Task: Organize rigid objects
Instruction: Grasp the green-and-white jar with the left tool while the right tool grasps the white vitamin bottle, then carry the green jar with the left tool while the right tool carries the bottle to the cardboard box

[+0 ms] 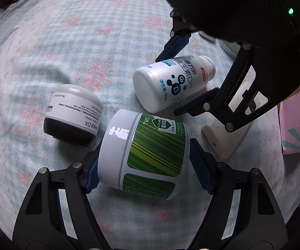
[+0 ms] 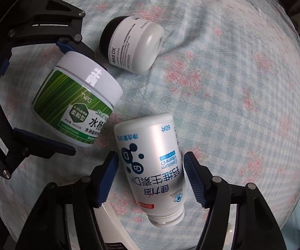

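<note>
While both tools crowd in over the checked floral bedcover (image 1: 87,31), the left gripper (image 1: 143,162) has its blue pads on either side of the green-labelled jar (image 1: 150,152), which lies on its side with its pale grey lid (image 1: 116,145) toward ten o'clock in the left wrist view. One pad presses the lid side, the other sits at the jar's base end, so it looks clamped on the jar, though the contact on the far pad is hard to confirm. From the right wrist camera the same jar (image 2: 77,102) shows at nine o'clock, bracketed by the left tool's black fingers (image 2: 45,143).

Over to the right gripper (image 2: 150,179): its jaws stand wide, straddling the white vitamin bottle (image 2: 152,166) with clear gaps on both sides, not touching it. That bottle lies flat, capless neck pointing back toward the right camera at six o'clock, base toward twelve. In the left wrist view the bottle (image 1: 170,85) sits at one o'clock, just beyond the green jar, with the right tool's fingers either side of it.

At nine o'clock in the left view, the white hair-mask jar (image 1: 72,114) with the black lid lies on its side, near the green jar but apart from it. A pink carton (image 1: 296,123) sits at three o'clock on the edge, and a white block (image 1: 223,139) rests under the right tool.
</note>
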{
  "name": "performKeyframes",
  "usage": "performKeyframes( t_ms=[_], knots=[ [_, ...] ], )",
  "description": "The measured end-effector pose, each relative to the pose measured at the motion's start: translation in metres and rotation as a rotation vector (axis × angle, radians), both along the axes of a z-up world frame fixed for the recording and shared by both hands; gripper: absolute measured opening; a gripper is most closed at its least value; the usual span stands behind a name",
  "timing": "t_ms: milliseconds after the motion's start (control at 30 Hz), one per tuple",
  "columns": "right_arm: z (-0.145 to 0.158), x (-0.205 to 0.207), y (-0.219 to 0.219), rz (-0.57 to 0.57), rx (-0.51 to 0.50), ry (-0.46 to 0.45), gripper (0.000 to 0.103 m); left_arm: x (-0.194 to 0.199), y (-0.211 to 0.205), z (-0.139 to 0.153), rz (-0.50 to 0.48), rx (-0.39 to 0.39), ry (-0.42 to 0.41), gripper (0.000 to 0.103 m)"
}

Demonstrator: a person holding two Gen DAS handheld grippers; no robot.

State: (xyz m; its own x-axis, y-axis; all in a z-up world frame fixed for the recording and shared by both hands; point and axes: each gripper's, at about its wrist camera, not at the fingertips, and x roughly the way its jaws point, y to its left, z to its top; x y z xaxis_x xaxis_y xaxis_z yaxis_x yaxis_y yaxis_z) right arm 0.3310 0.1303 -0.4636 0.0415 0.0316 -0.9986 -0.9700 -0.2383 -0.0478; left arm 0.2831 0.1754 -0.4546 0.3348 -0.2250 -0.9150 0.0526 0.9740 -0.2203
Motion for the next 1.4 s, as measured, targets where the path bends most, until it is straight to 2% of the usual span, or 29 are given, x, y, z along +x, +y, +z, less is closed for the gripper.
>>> performKeyframes(
  t_ms=[67, 100, 133, 600, 800, 967, 1167, 1400],
  knots=[
    [-0.002, 0.0, 0.0, -0.014, 0.003, -0.009, 0.053, 0.002, 0.0, -0.001, 0.01, -0.009, -0.003, 0.067],
    [-0.002, 0.0, 0.002, -0.023, 0.007, -0.007, 0.052, 0.002, 0.001, -0.002, 0.015, -0.012, -0.009, 0.06],
    [-0.004, 0.0, 0.002, -0.032, 0.008, -0.01, 0.052, 0.002, 0.003, -0.001, 0.015, -0.013, -0.014, 0.058],
    [0.006, 0.0, 0.004, -0.146, 0.024, 0.008, 0.05, -0.022, 0.008, 0.009, 0.004, -0.05, -0.021, 0.056],
    [0.023, 0.008, 0.013, -0.258, 0.042, 0.035, 0.049, -0.035, 0.02, 0.023, 0.03, -0.047, -0.039, 0.056],
    [0.045, 0.016, 0.005, -0.37, 0.074, 0.053, 0.048, -0.044, 0.028, 0.042, 0.044, -0.033, -0.063, 0.056],
    [0.082, 0.012, 0.001, -0.488, 0.119, 0.074, 0.046, -0.049, 0.029, 0.079, 0.039, -0.008, -0.097, 0.056],
    [0.148, -0.013, -0.052, -0.656, 0.208, 0.1, 0.046, -0.064, 0.012, 0.134, 0.022, 0.014, -0.131, 0.056]
  ],
)
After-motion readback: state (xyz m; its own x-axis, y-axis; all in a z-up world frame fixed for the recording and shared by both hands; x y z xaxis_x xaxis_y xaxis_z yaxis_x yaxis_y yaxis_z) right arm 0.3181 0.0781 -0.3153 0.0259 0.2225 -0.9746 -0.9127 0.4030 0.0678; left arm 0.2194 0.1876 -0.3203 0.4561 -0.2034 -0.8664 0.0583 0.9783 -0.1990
